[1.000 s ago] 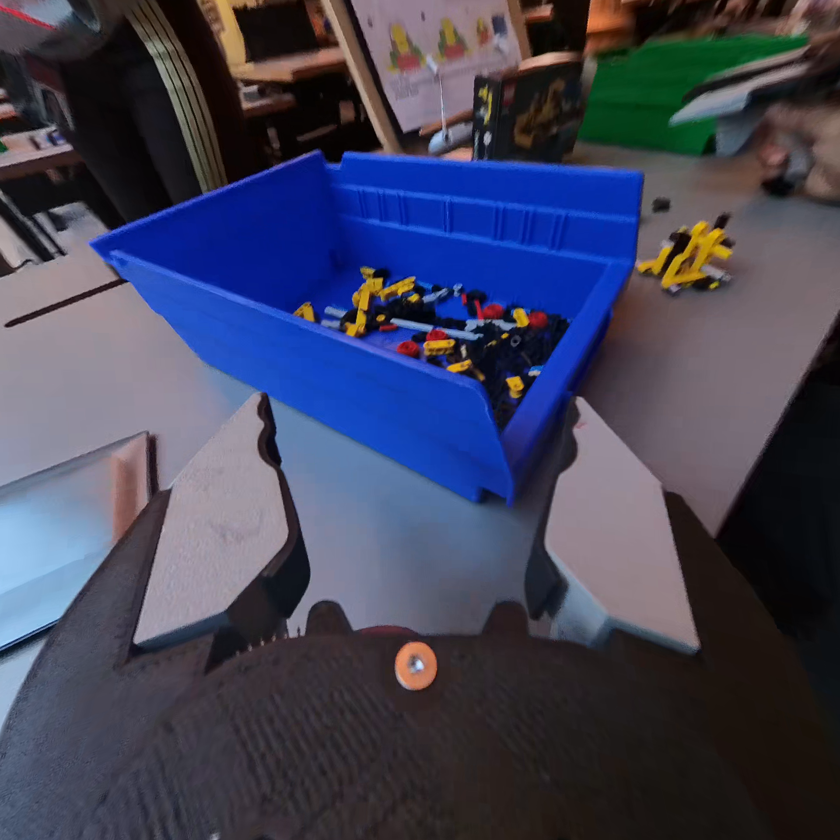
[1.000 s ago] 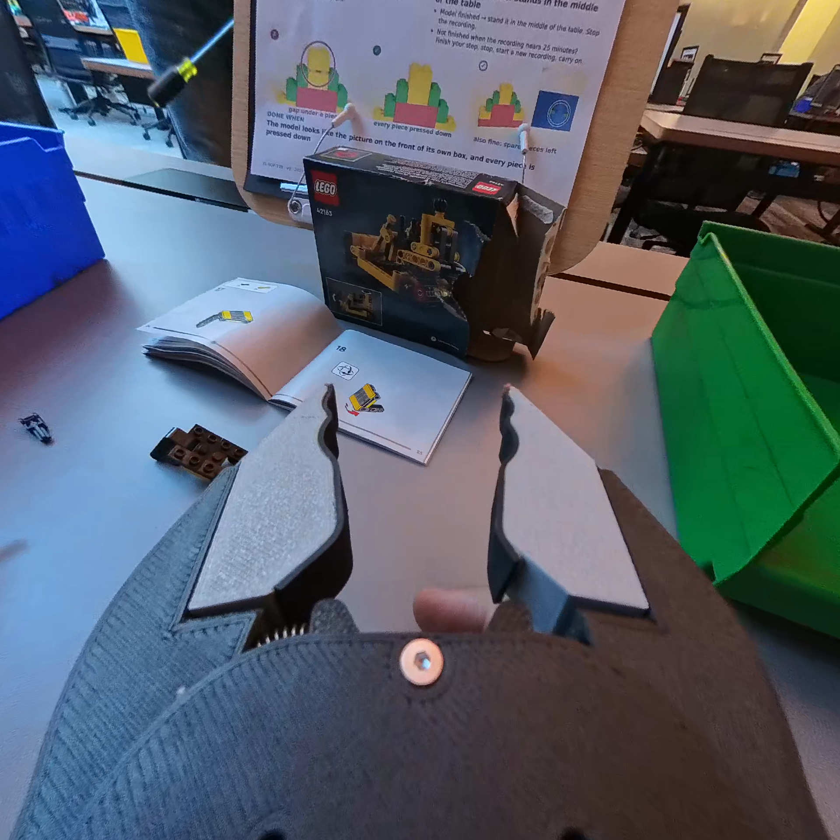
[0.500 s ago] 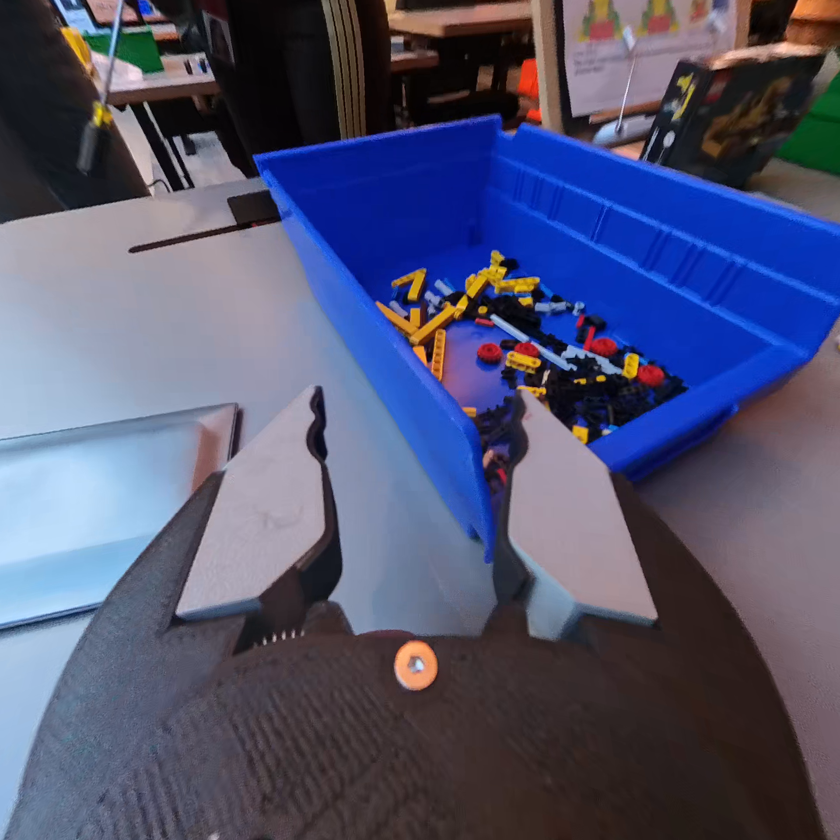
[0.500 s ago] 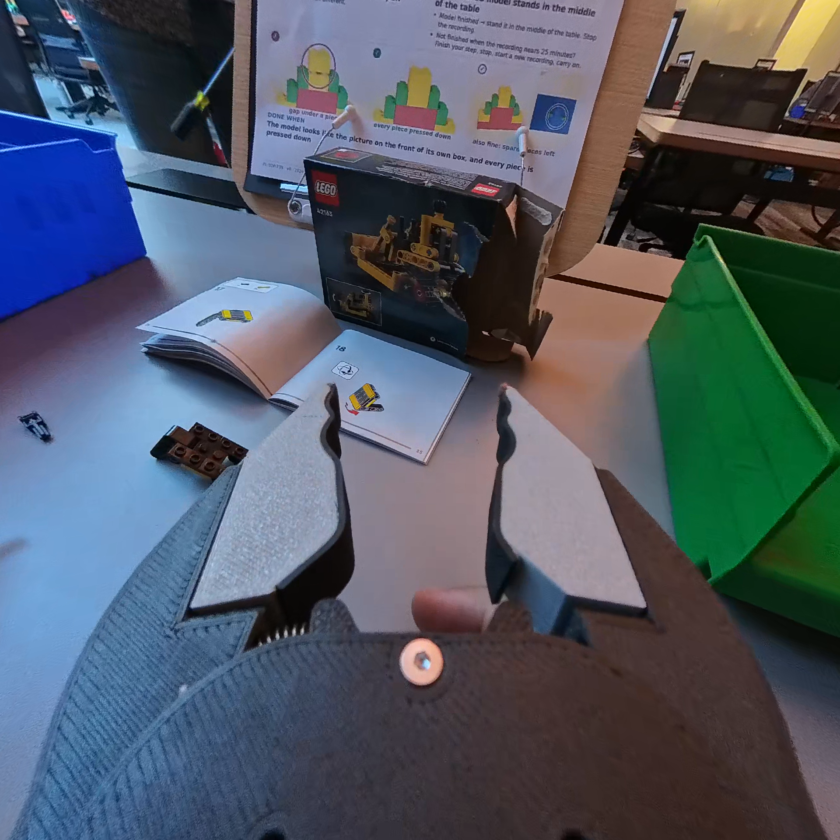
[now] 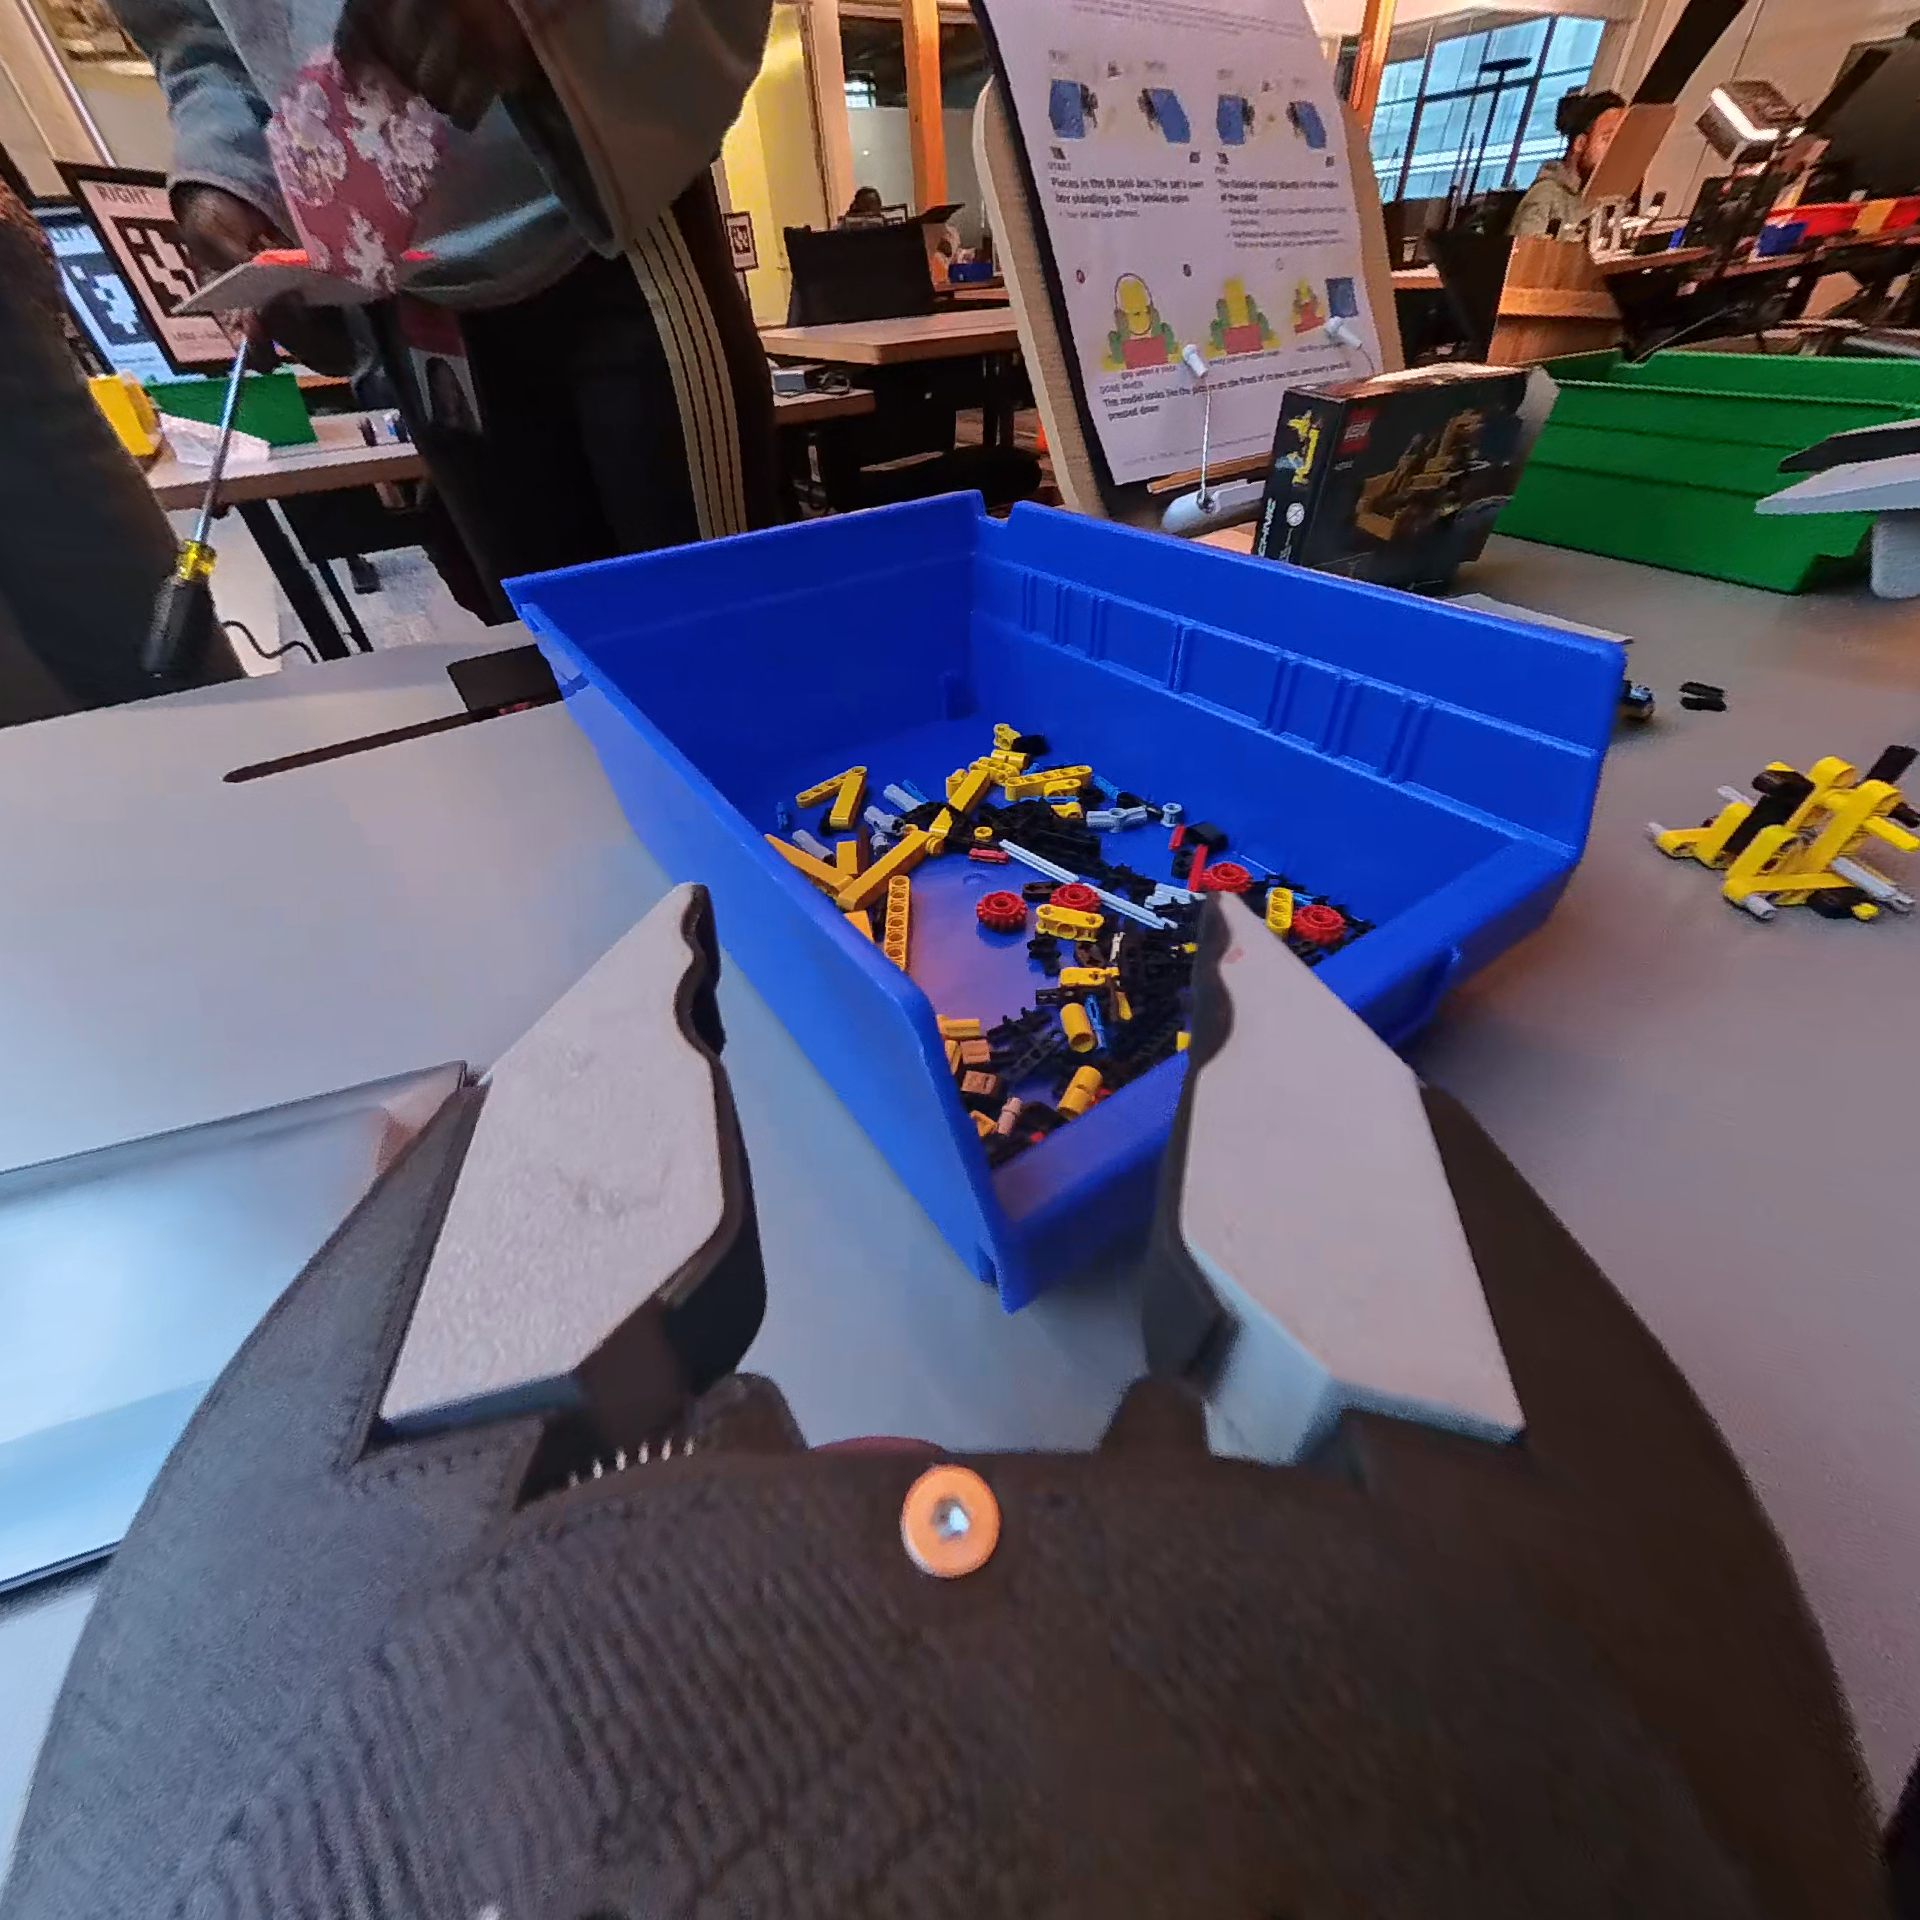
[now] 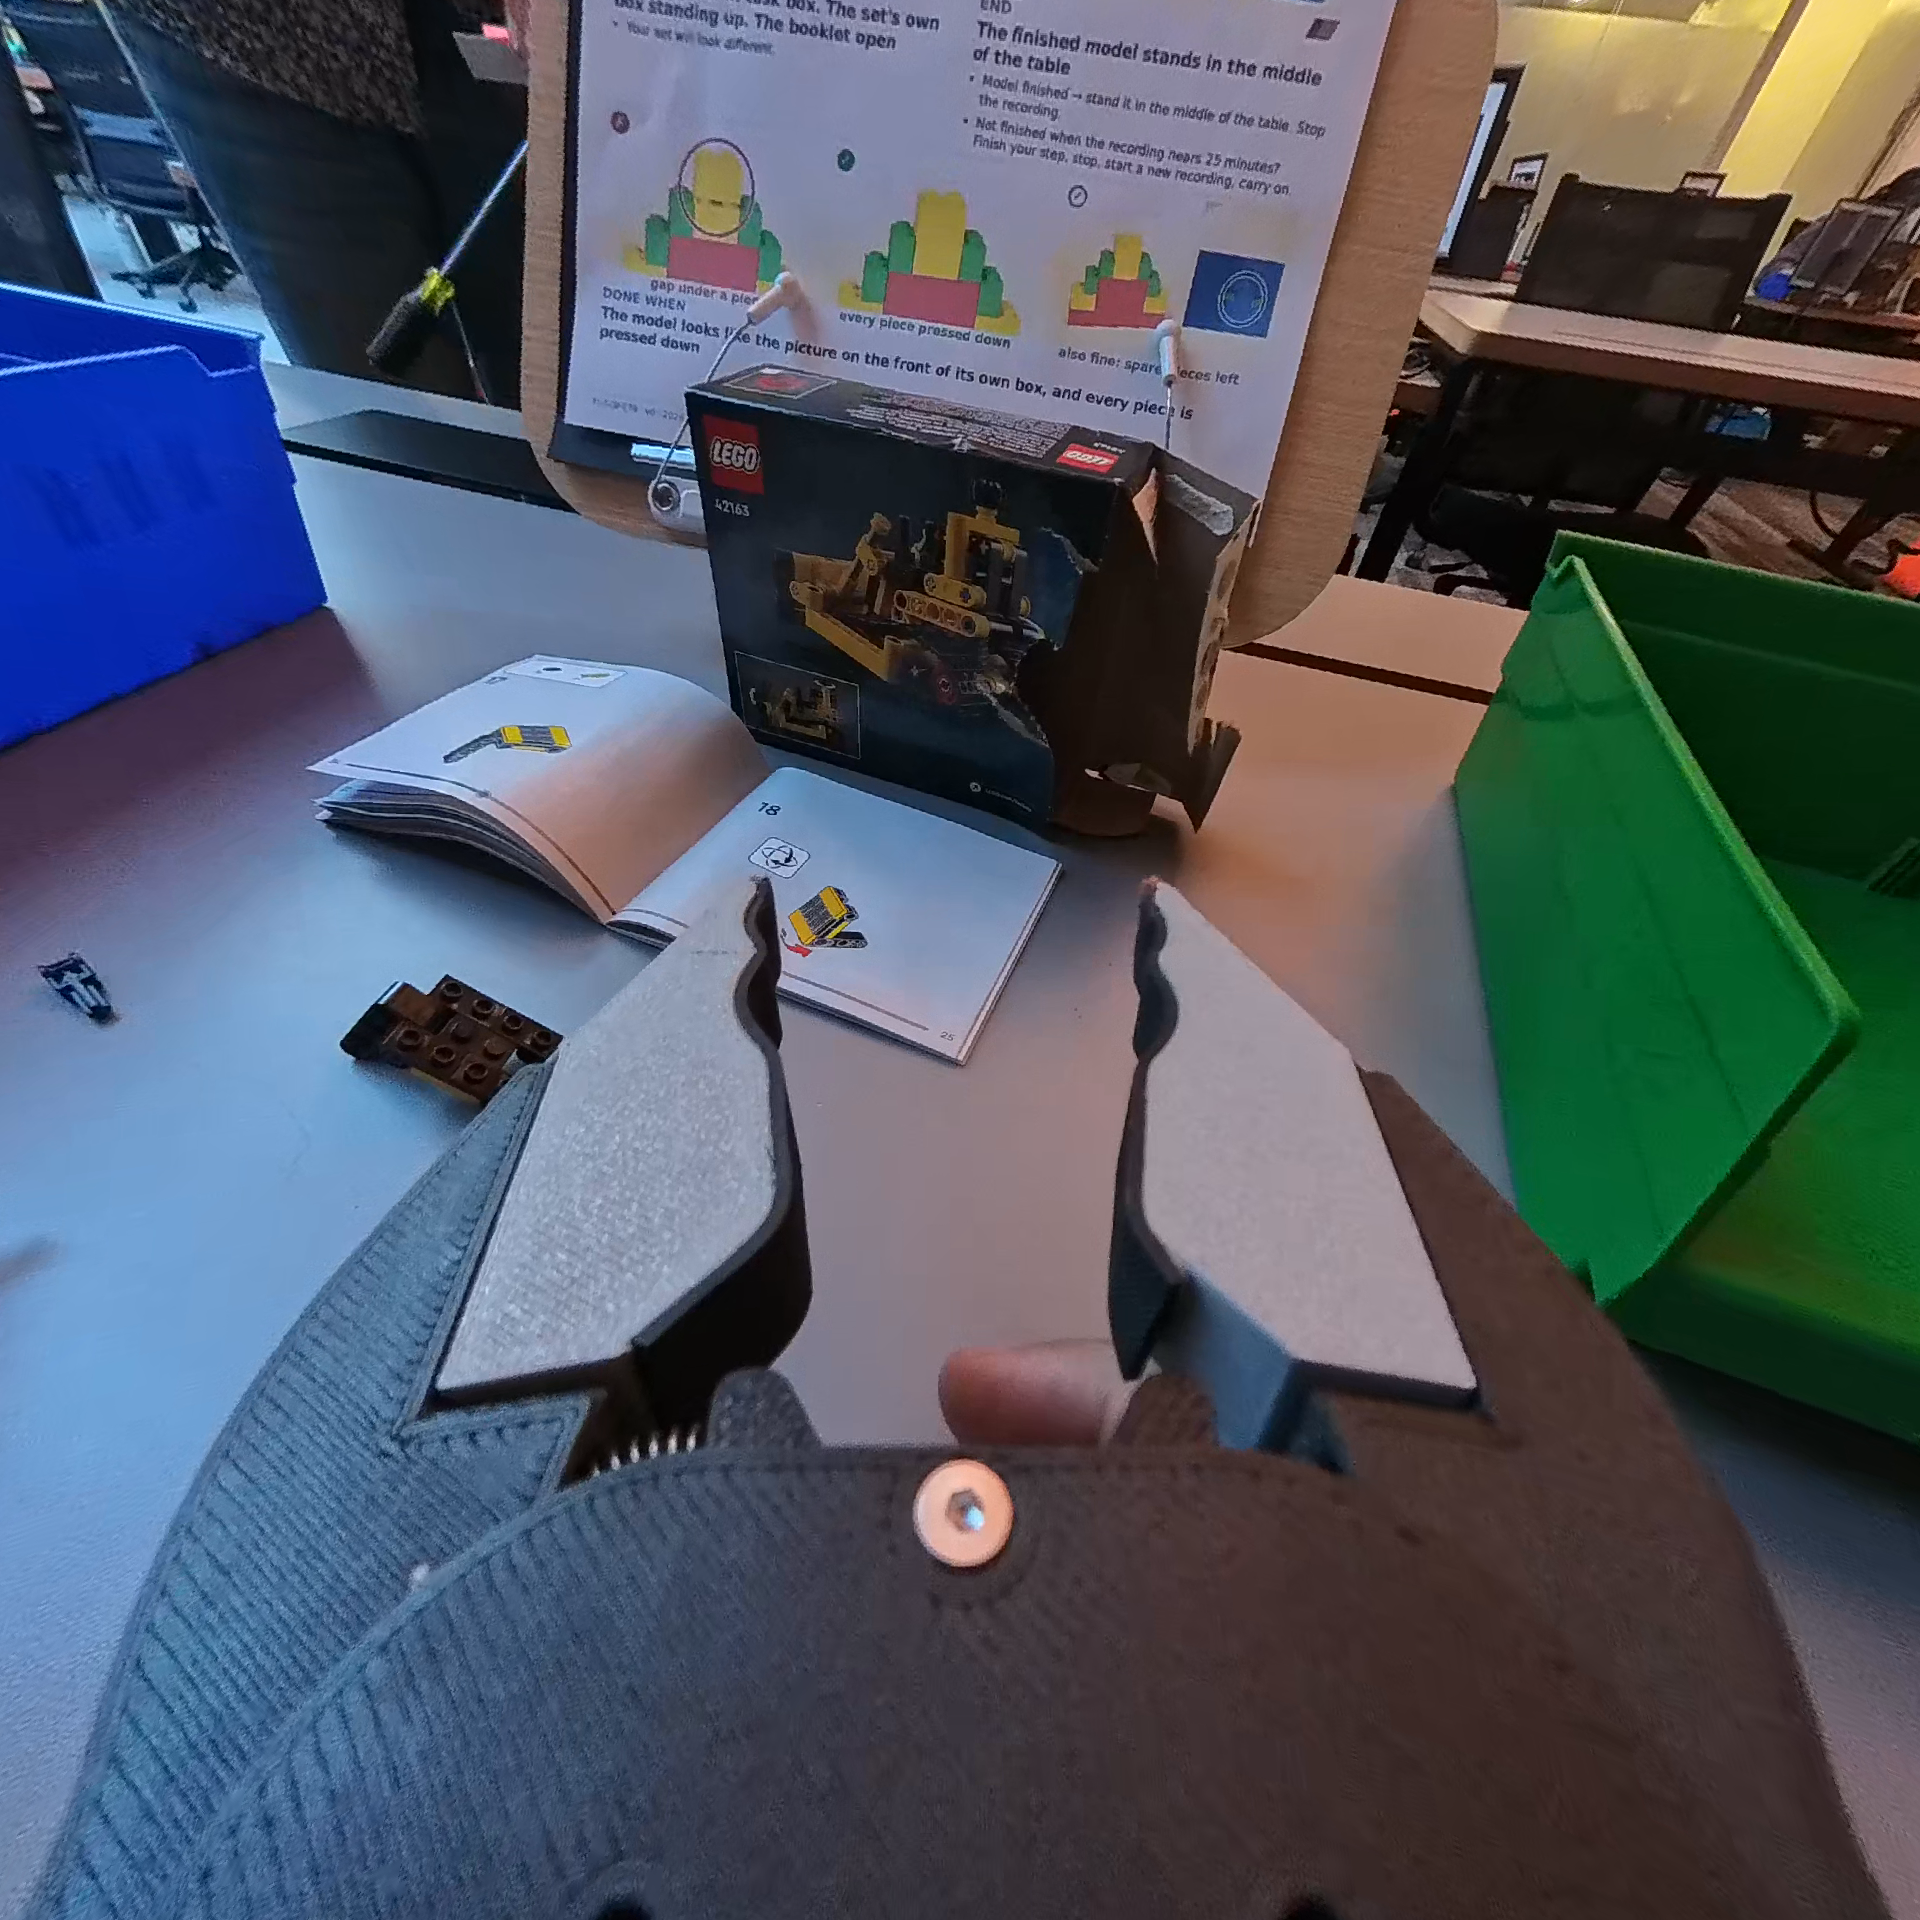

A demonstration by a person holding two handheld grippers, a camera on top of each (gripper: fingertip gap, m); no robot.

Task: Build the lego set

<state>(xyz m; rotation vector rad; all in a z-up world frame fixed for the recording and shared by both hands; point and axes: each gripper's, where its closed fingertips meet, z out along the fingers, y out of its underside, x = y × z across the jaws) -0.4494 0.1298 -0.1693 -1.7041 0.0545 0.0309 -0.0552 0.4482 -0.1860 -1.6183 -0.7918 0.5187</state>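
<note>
On the grey table in front of me, the build is only partly done, as I judge it. One small yellow and black assembly stands to the right of the blue bin, well apart from both grippers. One dark brown studded part and one tiny black piece lie loose on the table, left of the open booklet. Most pieces are not yet used: they lie in a heap on the floor of the blue bin, yellow beams, black parts, and I count four red gears, though some could be hidden.

My left gripper hangs just over the near corner of the blue bin, its fingers wide apart and holding nothing. My right gripper is also spread and empty, hovering over the table just before the booklet.

Counting the bigger things: one blue bin, one green bin at the right, one set box standing upright behind the booklet, one instruction board behind the box. So much is left; I think the next piece must come from the blue bin.
</note>
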